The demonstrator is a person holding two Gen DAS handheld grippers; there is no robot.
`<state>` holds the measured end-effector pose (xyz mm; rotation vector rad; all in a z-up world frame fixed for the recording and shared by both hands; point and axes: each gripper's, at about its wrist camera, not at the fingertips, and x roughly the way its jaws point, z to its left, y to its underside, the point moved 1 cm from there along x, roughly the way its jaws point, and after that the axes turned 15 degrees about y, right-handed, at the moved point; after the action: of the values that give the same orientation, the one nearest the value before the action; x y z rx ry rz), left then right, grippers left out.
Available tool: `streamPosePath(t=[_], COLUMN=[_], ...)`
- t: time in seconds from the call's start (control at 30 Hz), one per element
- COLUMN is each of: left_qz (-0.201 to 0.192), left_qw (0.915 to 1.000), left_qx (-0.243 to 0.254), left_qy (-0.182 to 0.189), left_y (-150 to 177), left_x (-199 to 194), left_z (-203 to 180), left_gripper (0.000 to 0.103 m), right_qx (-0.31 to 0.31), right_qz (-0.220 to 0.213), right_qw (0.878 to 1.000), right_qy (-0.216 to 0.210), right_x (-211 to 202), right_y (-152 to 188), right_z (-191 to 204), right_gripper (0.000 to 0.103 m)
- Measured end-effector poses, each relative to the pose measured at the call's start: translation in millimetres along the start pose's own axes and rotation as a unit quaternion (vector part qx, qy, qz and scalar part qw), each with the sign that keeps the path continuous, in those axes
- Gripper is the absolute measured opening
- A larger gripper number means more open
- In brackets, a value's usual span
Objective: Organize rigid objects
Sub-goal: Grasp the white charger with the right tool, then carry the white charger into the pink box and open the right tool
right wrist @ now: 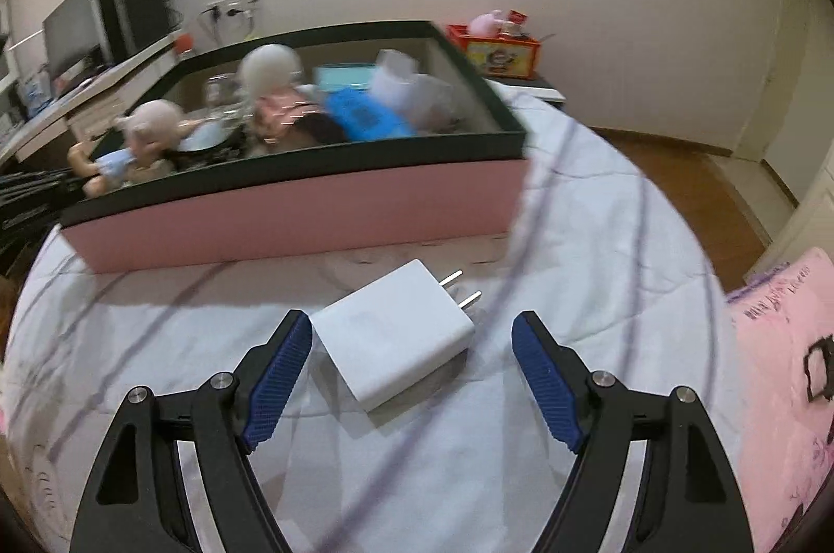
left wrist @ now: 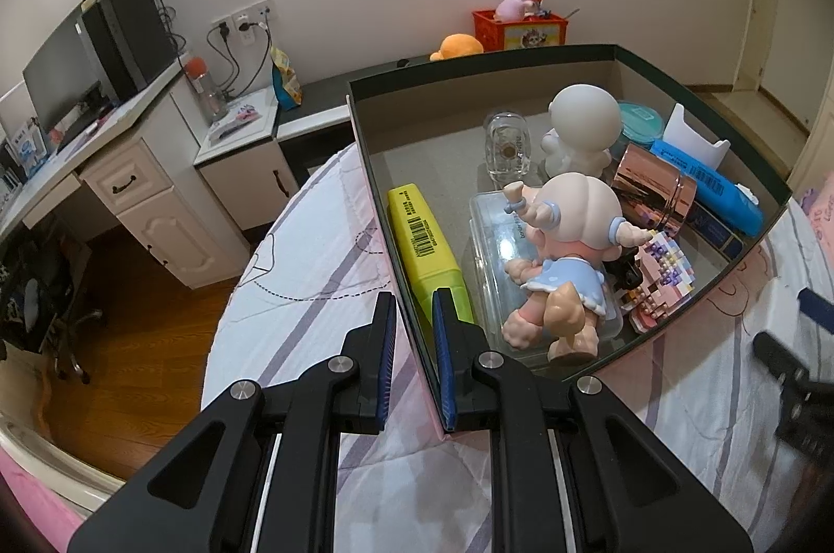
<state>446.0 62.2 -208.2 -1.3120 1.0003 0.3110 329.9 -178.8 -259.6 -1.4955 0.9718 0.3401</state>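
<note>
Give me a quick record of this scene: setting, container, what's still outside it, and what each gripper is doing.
setting: bed sheet with purple stripes
container: pink box with dark rim, holding figurines and other items
outside box: white charger, prongs pointing toward the box
left gripper: shut on the box's wall
right gripper: open, fingers either side of the charger, not pressing

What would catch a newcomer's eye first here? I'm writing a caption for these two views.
The pink box on the bed, crammed with toys: a pigtailed doll stands nearest, a yellow case lies along the wall beside it. The left hand-held gripper is shut on that box wall. In front of the box a white charger lies on the sheet, between the open jaws of the right hand-held gripper.
</note>
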Motion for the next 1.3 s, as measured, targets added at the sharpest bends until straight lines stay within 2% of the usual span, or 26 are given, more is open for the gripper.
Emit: streamPosePath(t=[0.2, 0.33, 0.43, 0.47, 0.83, 1.3], left_qz=[-0.002, -0.002, -0.001, -0.001, 0.001, -0.001], left_qw=[1.0000, 0.9999, 0.9998, 0.9998, 0.9995, 0.9988], left_qx=[-0.006, -0.012, -0.015, -0.016, -0.022, -0.037], left_qy=[-0.005, -0.007, -0.011, -0.012, -0.021, -0.031], left_y=[-1.1, -1.7, -2.2, -2.3, -3.2, -2.7], left_x=[0.6, 1.3, 2.2, 2.8, 4.1, 3.5], left_z=[0.6, 0.1, -0.3, -0.9, -3.8, -3.3], left_gripper=[0.015, 0.014, 0.014, 0.014, 0.013, 0.013], right_qx=[0.020, 0.020, 0.004, -0.001, -0.004, 0.003], right_qz=[0.008, 0.021, 0.021, 0.020, 0.011, -0.021], right_qw=[0.999, 1.000, 1.000, 1.000, 0.999, 0.999], right_qy=[0.028, 0.011, 0.000, 0.000, -0.033, -0.045], right_x=[9.8, 16.4, 15.6, 15.5, 16.4, 1.5], right_y=[-2.1, -2.4, -3.5, -3.5, -3.9, -19.7], right_z=[-34.2, -43.2, -39.1, -37.3, -47.5, -62.9], right_gripper=[0.080, 0.079, 0.065, 0.064, 0.063, 0.063])
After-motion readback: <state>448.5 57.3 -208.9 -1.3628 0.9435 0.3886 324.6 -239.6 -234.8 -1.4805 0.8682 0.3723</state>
